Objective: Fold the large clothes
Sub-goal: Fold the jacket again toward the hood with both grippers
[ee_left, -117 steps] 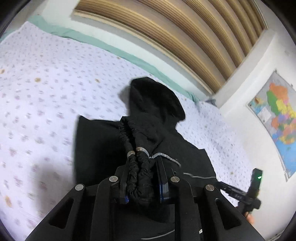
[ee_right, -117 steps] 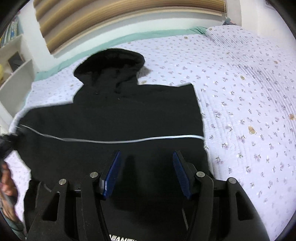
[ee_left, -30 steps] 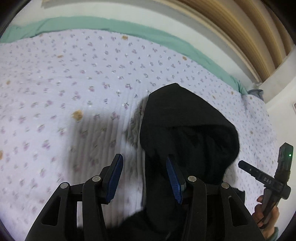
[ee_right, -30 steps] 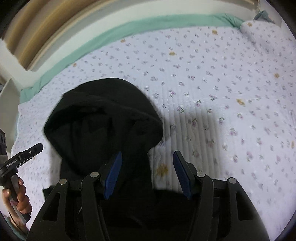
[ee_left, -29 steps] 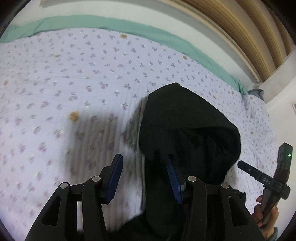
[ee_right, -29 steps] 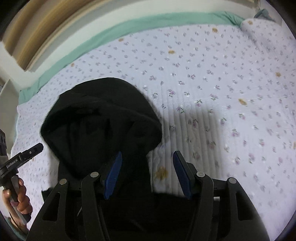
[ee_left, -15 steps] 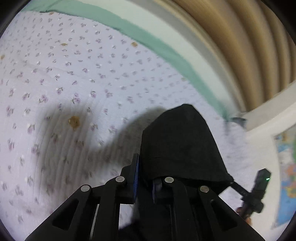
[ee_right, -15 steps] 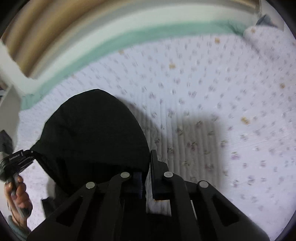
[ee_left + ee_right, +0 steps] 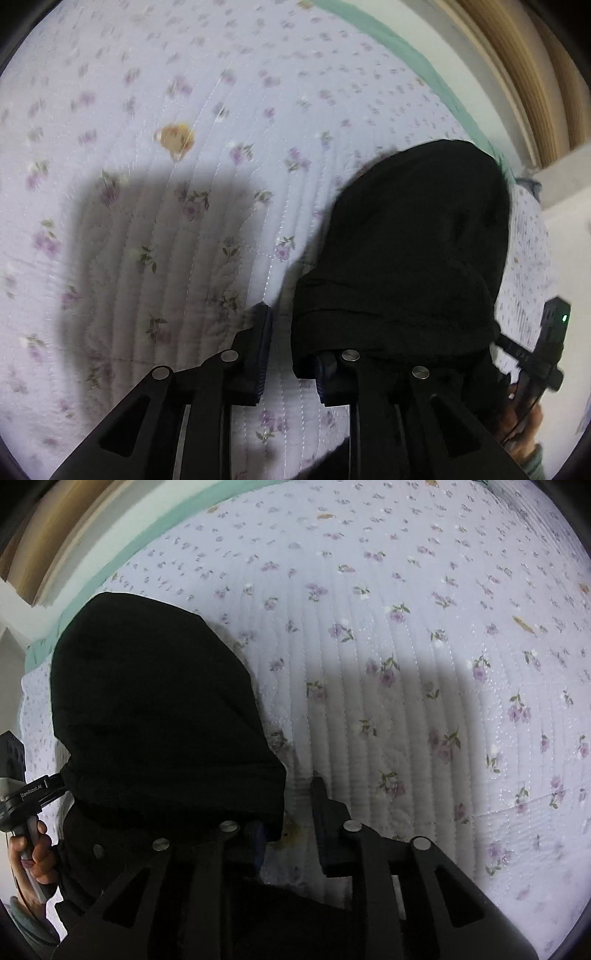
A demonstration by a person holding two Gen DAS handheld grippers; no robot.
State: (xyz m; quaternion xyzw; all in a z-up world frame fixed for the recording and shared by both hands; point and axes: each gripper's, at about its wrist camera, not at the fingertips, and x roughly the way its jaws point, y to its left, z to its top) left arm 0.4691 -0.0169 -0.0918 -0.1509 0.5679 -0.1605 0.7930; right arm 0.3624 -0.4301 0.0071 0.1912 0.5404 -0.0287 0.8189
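A black hoodie lies on the floral quilt, and its hood (image 9: 417, 251) is folded over toward me; it also shows in the right wrist view (image 9: 155, 716). My left gripper (image 9: 291, 354) sits at the hood's left edge, its jaws part open with quilt showing between them, and the hood's rim drapes over the right finger. My right gripper (image 9: 288, 830) sits at the hood's right edge, jaws part open, with the hood's rim draped over the left finger. Neither gripper clamps the cloth.
The pale floral quilt (image 9: 166, 206) covers the bed, with a green sheet edge (image 9: 155, 524) and a wooden headboard at the far side. Each view shows the other hand-held gripper at its edge (image 9: 546, 354) (image 9: 22, 797).
Both grippers shut on the hood's edges half a second ago and lifted it. Now the jaws have parted, and both grippers are lower and closer to the quilt.
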